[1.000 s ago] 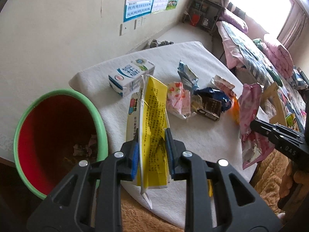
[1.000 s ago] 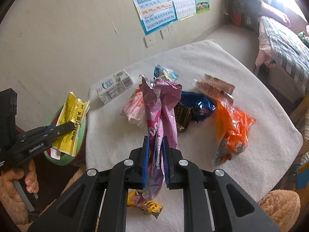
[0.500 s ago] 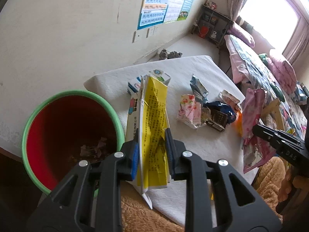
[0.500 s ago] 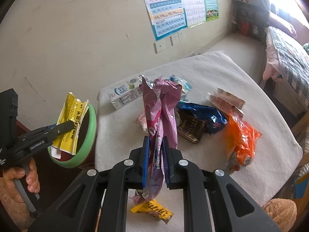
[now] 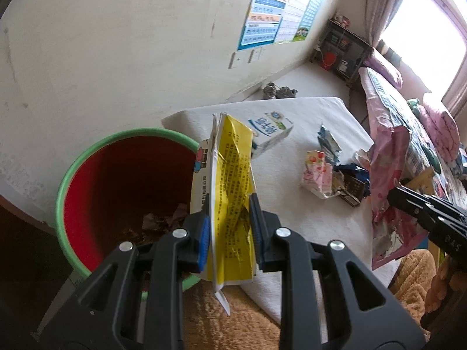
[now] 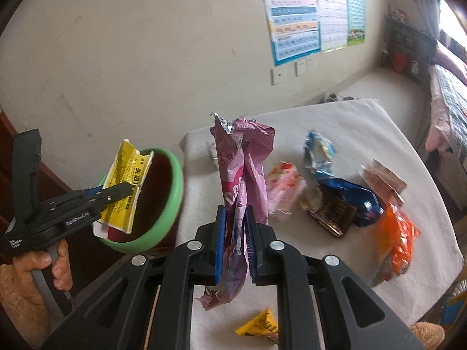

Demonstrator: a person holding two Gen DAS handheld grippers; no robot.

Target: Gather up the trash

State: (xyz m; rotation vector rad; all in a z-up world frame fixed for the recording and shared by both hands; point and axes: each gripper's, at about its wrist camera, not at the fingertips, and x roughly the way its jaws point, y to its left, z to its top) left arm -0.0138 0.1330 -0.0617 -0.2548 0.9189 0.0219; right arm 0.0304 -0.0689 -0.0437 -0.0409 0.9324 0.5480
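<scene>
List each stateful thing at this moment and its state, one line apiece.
Left gripper: shut on the yellow wrapper.
Yellow wrapper: held upright at the bin's rim.
Right gripper: shut on the pink bag.
Pink bag: crumpled, torn open on top, lifted off the table.
Bin: open, some scraps at the bottom.
Milk carton: lying on its side on the table.

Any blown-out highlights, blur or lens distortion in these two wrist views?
Left wrist: window blown out white, bin interior dark, walls bowed by fisheye. Right wrist: sharp on the pink wrapper, slightly soft beyond it, black vignette in the corners.
</scene>
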